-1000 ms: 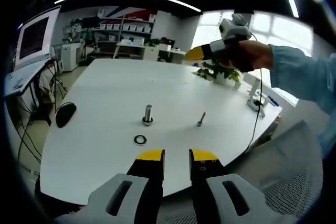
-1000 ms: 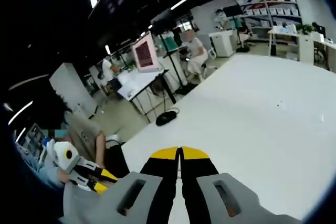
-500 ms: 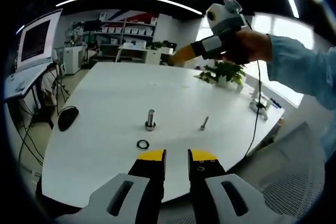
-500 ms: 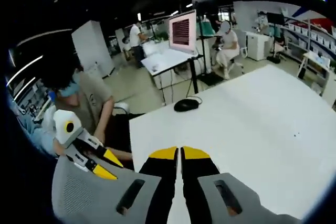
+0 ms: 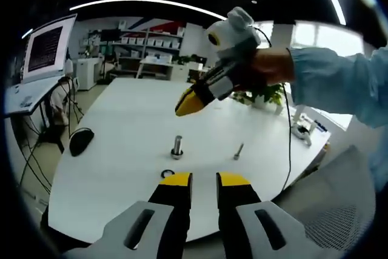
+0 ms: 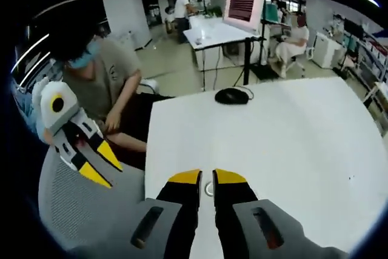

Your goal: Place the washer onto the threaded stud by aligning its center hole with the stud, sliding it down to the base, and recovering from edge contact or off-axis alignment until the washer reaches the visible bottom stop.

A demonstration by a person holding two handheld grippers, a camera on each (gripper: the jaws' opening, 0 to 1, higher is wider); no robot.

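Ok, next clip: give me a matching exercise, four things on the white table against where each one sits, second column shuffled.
Things:
1. washer
2. threaded stud
3. loose bolt
4. computer mouse

Places, left gripper view:
A. lying on its side, right of the stud
B. near the table's left edge
C. flat on the table, just past the left gripper's jaw tips
D. upright near the table's middle

Pairs: 1-C, 2-D, 3-A, 4-B
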